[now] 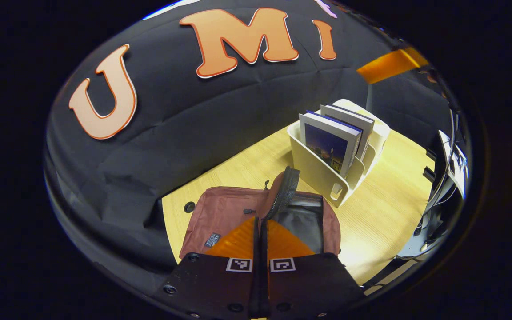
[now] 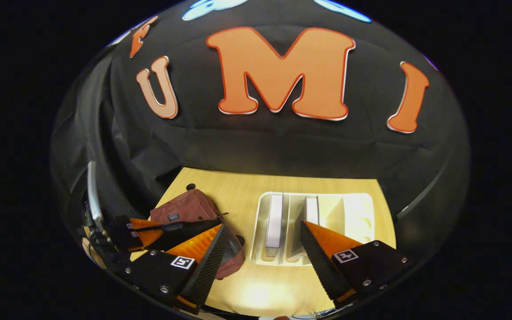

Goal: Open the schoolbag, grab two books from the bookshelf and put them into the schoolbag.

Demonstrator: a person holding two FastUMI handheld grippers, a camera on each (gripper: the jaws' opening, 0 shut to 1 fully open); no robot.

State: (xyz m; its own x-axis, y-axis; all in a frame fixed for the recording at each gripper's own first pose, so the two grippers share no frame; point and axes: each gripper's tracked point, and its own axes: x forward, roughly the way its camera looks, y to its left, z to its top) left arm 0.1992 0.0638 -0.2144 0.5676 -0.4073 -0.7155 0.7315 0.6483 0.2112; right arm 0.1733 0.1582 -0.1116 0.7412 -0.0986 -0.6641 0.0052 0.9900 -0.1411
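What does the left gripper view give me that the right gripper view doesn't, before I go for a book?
Left gripper view alone: the left gripper closed on the schoolbag's zipper flap, lifting it so the dark inside is exposed, plus the front book's cover.

Right gripper view alone: the right gripper open, above the bookshelf, looking down on the two books' top edges in separate slots.

Both: schoolbag, bookshelf, two upright books, wooden table.
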